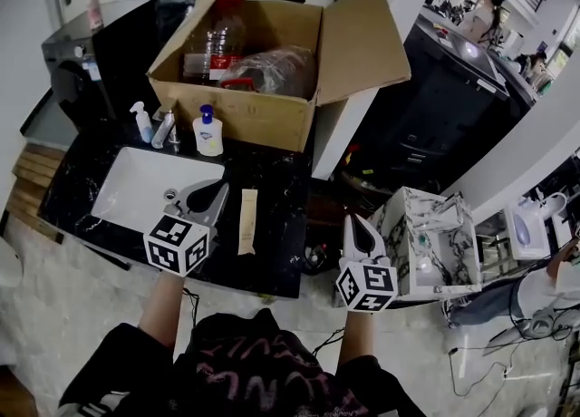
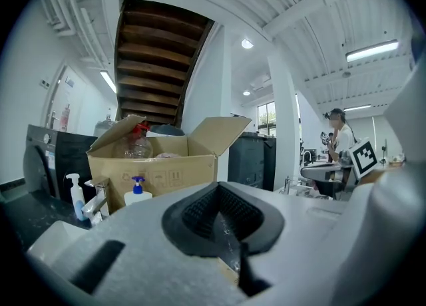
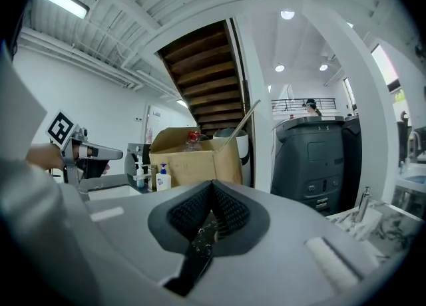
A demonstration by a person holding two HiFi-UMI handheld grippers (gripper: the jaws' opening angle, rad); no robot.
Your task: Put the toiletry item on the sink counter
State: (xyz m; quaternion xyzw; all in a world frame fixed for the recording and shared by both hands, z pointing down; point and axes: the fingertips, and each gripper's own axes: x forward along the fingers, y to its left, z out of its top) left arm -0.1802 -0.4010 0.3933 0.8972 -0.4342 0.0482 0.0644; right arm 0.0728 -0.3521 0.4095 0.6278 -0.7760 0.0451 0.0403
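Spotting flat tan sachet-like toiletry strip [image 1: 246,221] lying on black marbled table [image 1: 272,190], just right of left gripper [image 1: 201,193] fingers, well left of right gripper [image 1: 360,225] fingers. Reading both sets of fingers as clenched on nothing. Judging strip as light, thin, probably floppy, not fragile. Best pinched at near short end, given how flat it lies. Expecting glossy table to let it slide. Noting white sink basin [image 1: 136,190] left of left fingers, open cardboard box [image 1: 245,114] beyond them, cluttered open room around.
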